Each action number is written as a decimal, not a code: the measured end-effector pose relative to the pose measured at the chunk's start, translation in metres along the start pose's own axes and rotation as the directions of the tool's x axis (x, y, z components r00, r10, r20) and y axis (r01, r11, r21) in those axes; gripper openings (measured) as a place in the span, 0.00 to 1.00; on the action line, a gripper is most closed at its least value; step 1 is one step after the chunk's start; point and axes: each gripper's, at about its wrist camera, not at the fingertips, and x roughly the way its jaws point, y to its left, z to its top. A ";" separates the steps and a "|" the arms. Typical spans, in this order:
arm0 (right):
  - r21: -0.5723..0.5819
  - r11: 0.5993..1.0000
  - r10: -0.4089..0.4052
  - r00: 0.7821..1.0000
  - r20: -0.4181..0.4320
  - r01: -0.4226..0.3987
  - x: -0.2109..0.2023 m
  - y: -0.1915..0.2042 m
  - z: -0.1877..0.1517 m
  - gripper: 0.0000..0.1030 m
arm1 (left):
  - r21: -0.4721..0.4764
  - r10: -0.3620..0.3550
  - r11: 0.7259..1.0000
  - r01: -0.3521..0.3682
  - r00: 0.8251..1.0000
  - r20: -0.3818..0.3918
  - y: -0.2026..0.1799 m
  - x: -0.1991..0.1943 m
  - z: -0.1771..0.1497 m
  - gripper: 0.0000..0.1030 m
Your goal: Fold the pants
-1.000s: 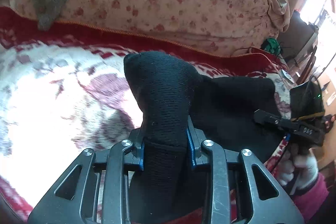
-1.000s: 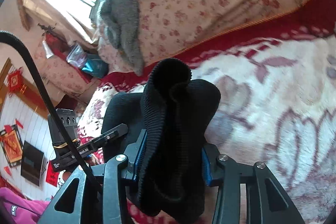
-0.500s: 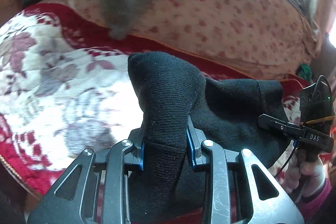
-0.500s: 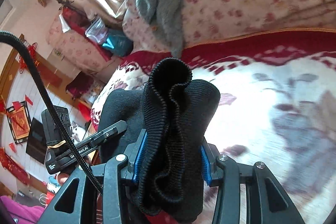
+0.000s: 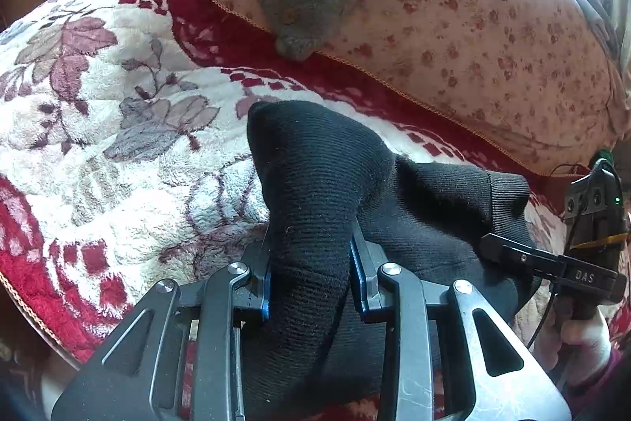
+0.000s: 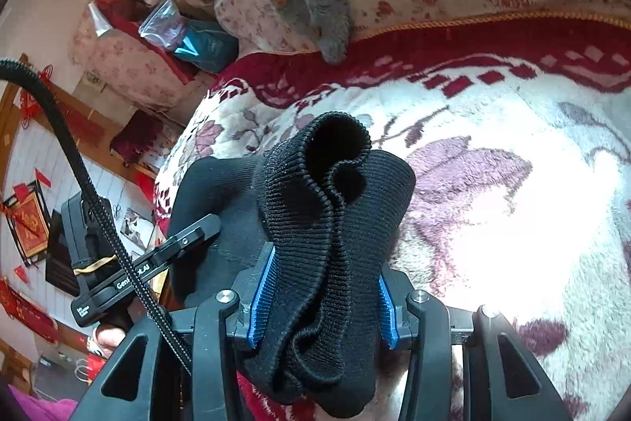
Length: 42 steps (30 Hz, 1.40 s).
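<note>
A floral blanket (image 5: 118, 129) is spread underneath, and the black pants (image 5: 434, 216) are held up over it – one bunch is clamped tight in the left gripper (image 5: 309, 287), the ribbed bunch in the right gripper (image 6: 321, 298).

A lived-in home bedroom.
Plush floral blanket (image 5: 118, 129), flowered quilt (image 5: 473, 38), red paper decorations (image 6: 29, 223) on the wall.
</note>
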 end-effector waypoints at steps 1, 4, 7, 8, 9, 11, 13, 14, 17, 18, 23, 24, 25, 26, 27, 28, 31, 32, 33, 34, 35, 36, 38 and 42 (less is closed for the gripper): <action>0.009 1.000 -0.001 1.000 -0.005 0.001 0.002 -0.003 0.000 0.43 | 0.000 -0.001 1.000 0.001 1.000 0.002 0.000 0.000 0.000 0.28; 0.022 1.000 -0.005 1.000 -0.007 0.005 0.003 -0.010 -0.001 0.46 | 0.003 0.013 1.000 -0.013 1.000 0.007 -0.002 0.003 -0.002 0.29; 0.037 0.999 0.003 1.000 -0.006 -0.003 0.002 -0.014 -0.001 0.49 | -0.009 0.024 1.000 -0.024 1.000 0.010 -0.001 0.006 -0.002 0.33; 0.039 0.999 0.006 1.000 -0.007 -0.006 0.003 -0.014 0.000 0.49 | -0.010 0.026 1.000 -0.026 1.000 0.011 0.000 0.006 -0.002 0.37; 0.043 0.999 0.009 1.000 -0.011 -0.009 0.002 -0.015 0.001 0.49 | -0.012 0.033 0.999 -0.033 0.999 0.011 0.001 0.007 -0.002 0.40; 0.043 0.999 -0.007 1.000 -0.017 0.007 -0.001 -0.012 0.001 0.49 | -0.020 0.060 0.998 -0.060 0.998 0.018 0.002 0.006 -0.003 0.51; 0.018 0.999 -0.038 0.999 -0.008 0.038 -0.010 -0.006 0.001 0.50 | -0.017 0.079 0.997 -0.079 0.997 0.020 0.001 0.005 -0.004 0.53; 0.004 0.999 -0.050 0.999 -0.004 0.050 -0.014 -0.003 0.000 0.50 | -0.010 0.089 0.996 -0.089 0.996 0.019 0.000 0.005 -0.004 0.53; -0.047 0.992 -0.114 0.993 0.019 0.114 -0.028 0.009 -0.001 0.50 | 0.005 0.128 0.992 -0.128 0.991 0.029 -0.003 -0.001 -0.005 0.53; -0.064 0.990 -0.121 0.992 0.031 0.122 -0.034 0.013 -0.002 0.50 | 0.008 0.142 0.990 -0.142 0.989 0.038 -0.005 -0.004 -0.006 0.53; -0.158 0.972 -0.161 0.982 0.104 0.176 -0.059 0.040 -0.005 0.50 | -0.005 0.170 0.985 -0.170 0.982 0.085 -0.011 -0.026 -0.009 0.53; -0.187 0.963 -0.172 0.978 0.118 0.192 -0.063 0.048 -0.006 0.50 | -0.005 0.173 0.985 -0.174 0.980 0.096 -0.013 -0.031 -0.011 0.53; -0.205 0.958 -0.179 0.976 0.127 0.202 -0.064 0.053 -0.008 0.50 | -0.004 0.172 0.985 -0.172 0.979 0.106 -0.015 -0.036 -0.012 0.53; -0.233 0.949 -0.186 0.973 0.136 0.214 -0.066 0.060 -0.010 0.50 | -0.002 0.167 0.986 -0.168 0.979 0.115 -0.017 -0.040 -0.014 0.53; -0.259 0.940 -0.190 0.971 0.143 0.222 -0.067 0.068 -0.013 0.52 | 0.004 0.169 0.985 -0.171 0.978 0.124 -0.021 -0.044 -0.015 0.53; -0.277 0.934 -0.192 0.970 0.149 0.227 -0.066 0.074 -0.015 0.52 | 0.011 0.174 0.984 -0.177 0.976 0.133 -0.025 -0.048 -0.017 0.53; -0.303 0.926 -0.187 0.970 0.157 0.227 -0.065 0.085 -0.022 0.52 | 0.040 0.191 0.979 -0.200 0.968 0.162 -0.037 -0.056 -0.021 0.53; -0.306 0.926 -0.182 0.971 0.155 0.222 -0.064 0.087 -0.023 0.52 | 0.047 0.194 0.978 -0.204 0.966 0.168 -0.041 -0.059 -0.023 0.53; -0.308 0.926 -0.177 0.972 0.154 0.217 -0.063 0.087 -0.025 0.52 | 0.049 0.195 0.977 -0.206 0.966 0.171 -0.043 -0.061 -0.025 0.53; -0.309 0.926 -0.177 0.972 0.152 0.217 -0.062 0.088 -0.026 0.52 | 0.049 0.197 0.977 -0.208 0.965 0.171 -0.045 -0.063 -0.026 0.53; -0.309 0.926 -0.178 0.973 0.150 0.217 -0.060 0.089 -0.028 0.52 | 0.046 0.200 0.976 -0.211 0.964 0.173 -0.046 -0.065 -0.027 0.53; -0.308 0.926 -0.181 0.972 0.151 0.220 -0.059 0.090 -0.029 0.52 | 0.040 0.206 0.976 -0.216 0.963 0.175 -0.046 -0.067 -0.029 0.53; -0.309 0.920 -0.198 0.966 0.163 0.241 -0.057 0.094 -0.031 0.52 | 0.030 0.217 0.974 -0.225 0.960 0.176 -0.048 -0.070 -0.031 0.53; -0.322 0.906 -0.228 0.958 0.177 0.275 -0.052 0.100 -0.037 0.53 | 0.011 0.219 0.974 -0.224 0.959 0.179 -0.051 -0.075 -0.037 0.53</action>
